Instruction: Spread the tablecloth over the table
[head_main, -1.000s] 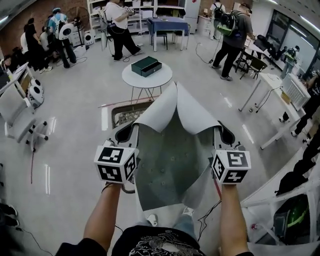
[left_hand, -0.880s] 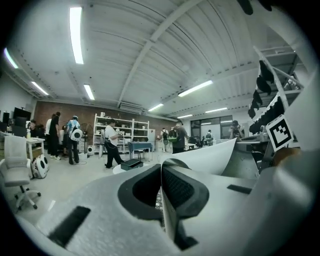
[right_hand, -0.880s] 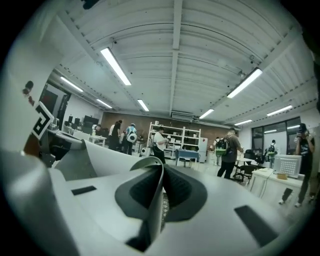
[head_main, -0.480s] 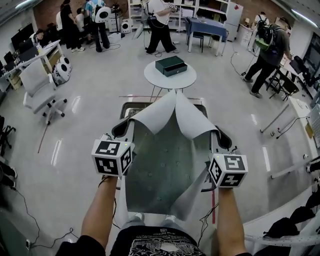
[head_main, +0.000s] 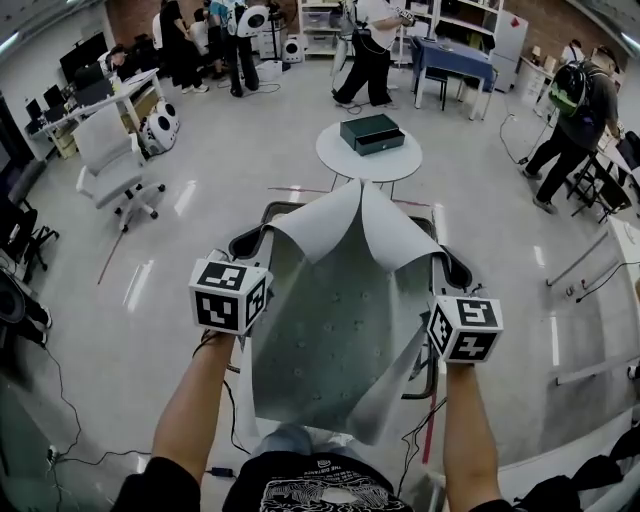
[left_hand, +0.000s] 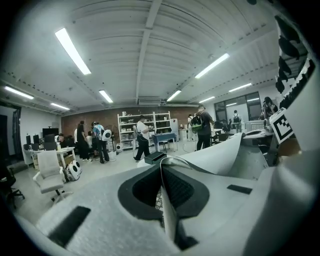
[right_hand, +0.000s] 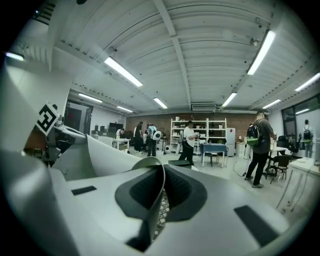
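Note:
A grey tablecloth (head_main: 335, 320) with a white underside hangs in the air between my two grippers, and its two far corners are folded back. My left gripper (head_main: 248, 243) is shut on the cloth's left edge, with the thin sheet pinched between the jaws (left_hand: 162, 185). On the right edge, my right gripper (right_hand: 160, 192) is shut the same way (head_main: 456, 270). Each gripper view shows the tablecloth (left_hand: 220, 155) curling away toward the other gripper (right_hand: 107, 155). Under the cloth stands a dark-framed table (head_main: 283, 205), mostly hidden.
A round white table (head_main: 345, 165) with a dark green box (head_main: 372, 132) stands just beyond. Several people stand at the back by shelves and a blue table (head_main: 455, 55). A white office chair (head_main: 110, 150) is at the left. Cables (head_main: 235, 420) lie on the floor near my feet.
Both grippers have swung round with the cloth, and the room's far side has slid to the right. The dark-framed table, earlier showing left of the cloth, now lies under it. Both grips are unchanged.

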